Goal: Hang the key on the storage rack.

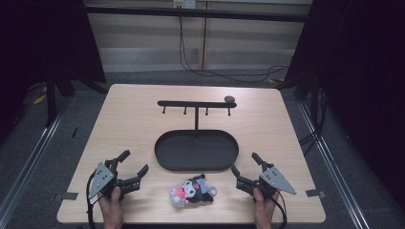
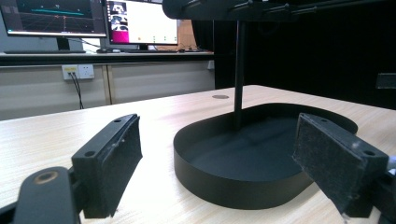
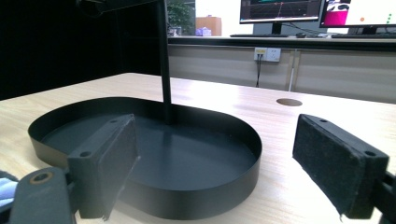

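A black oval tray [image 1: 167, 157] sits mid-table [image 1: 129, 109], a hook-lined rack [image 1: 196, 103] rising from its far side. A plush toy [image 1: 191, 191] lies just before the tray's near rim. Monitors [image 2: 140, 21] glow on a desk beyond the tray.

Grey floor [image 1: 143, 78], beige wall panels [image 1: 143, 33], monitors [image 2: 140, 21]

Lay on its side near the table's front edge: small plush toy [image 1: 191, 191], black, pink and white. Just behind it stood black oval tray [image 1: 167, 143], upright post carrying hook bar [image 1: 196, 104].
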Motion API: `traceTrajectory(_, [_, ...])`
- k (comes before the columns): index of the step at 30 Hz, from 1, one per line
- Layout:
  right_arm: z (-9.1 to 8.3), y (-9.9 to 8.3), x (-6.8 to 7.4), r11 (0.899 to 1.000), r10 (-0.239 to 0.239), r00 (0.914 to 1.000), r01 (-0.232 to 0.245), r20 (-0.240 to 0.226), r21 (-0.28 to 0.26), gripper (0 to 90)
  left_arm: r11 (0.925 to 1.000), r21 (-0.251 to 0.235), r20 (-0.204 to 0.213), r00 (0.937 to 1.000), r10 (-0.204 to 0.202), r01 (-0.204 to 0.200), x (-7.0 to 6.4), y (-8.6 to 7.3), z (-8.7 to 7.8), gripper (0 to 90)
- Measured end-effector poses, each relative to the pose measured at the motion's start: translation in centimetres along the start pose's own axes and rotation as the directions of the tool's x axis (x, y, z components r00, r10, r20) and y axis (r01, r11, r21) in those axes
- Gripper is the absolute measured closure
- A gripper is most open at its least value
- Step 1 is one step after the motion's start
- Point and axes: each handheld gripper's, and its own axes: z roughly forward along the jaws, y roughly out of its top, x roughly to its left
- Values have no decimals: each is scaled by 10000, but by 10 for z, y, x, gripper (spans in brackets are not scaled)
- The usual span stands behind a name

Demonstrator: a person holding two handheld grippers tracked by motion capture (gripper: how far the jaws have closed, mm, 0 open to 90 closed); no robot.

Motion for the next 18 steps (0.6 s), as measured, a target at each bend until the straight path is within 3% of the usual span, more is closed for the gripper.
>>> traceTrajectory(7, [1,1,1,9998,-23,9999,20,160,205,136,10000,2,24,10000,-17,17,0,0,0,151])
traceTrajectory(14, [1,2,1,9985,54,9991,-31,-422,542,174,10000,5,54,10000,-19,19,0,0,0,151])
traceTrajectory(18, [2,3,1,9950,210,9989,-168,-421,983,198,10000,5,55,10000,-25,25,0,0,0,151])
